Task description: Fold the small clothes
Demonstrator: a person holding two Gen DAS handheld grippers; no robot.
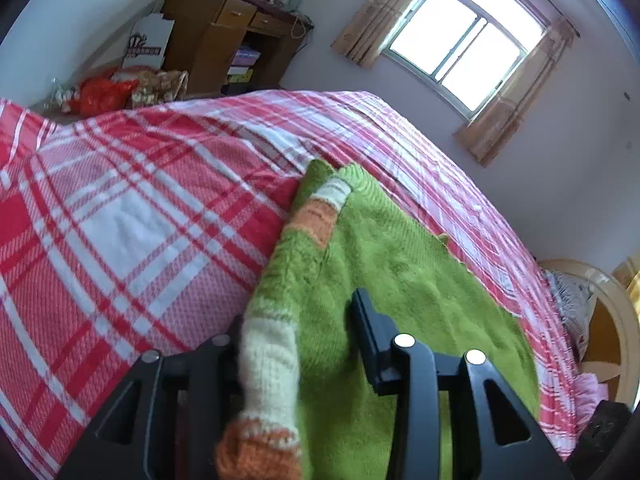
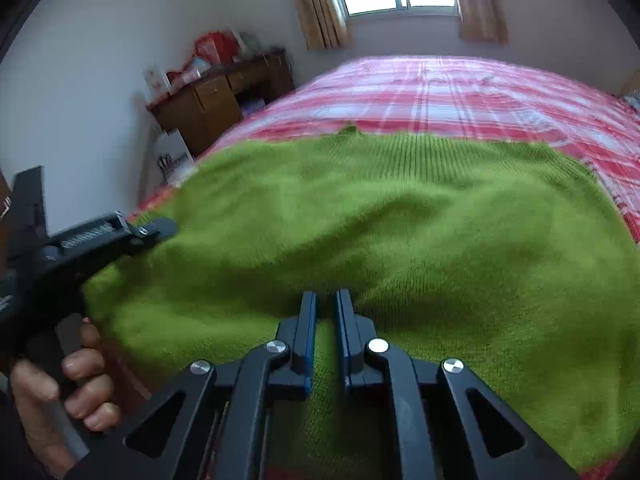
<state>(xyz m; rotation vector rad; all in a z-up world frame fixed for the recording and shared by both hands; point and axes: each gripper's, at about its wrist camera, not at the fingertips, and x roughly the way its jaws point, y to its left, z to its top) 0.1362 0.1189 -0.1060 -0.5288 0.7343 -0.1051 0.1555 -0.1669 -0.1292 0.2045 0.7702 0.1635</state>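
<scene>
A small green knitted sweater (image 1: 400, 280) with cream and orange striped sleeves lies on a red and white plaid bedspread (image 1: 120, 208). My left gripper (image 1: 296, 320) is wide apart, with a cream and orange sleeve (image 1: 268, 368) draped between its fingers; its left finger is mostly hidden by the sleeve. In the right wrist view the sweater's green body (image 2: 400, 220) spreads across the bed. My right gripper (image 2: 326, 308) is closed on the sweater's near edge, the fabric pinched between its narrow-set fingers. The left gripper's body (image 2: 108, 232) and the hand holding it show at the left.
A wooden desk (image 1: 224, 36) piled with red bags stands by the far wall, with bags on the floor beside it. A window with curtains (image 1: 460, 40) is behind the bed. A wooden headboard (image 1: 608, 320) and pillows are at the right.
</scene>
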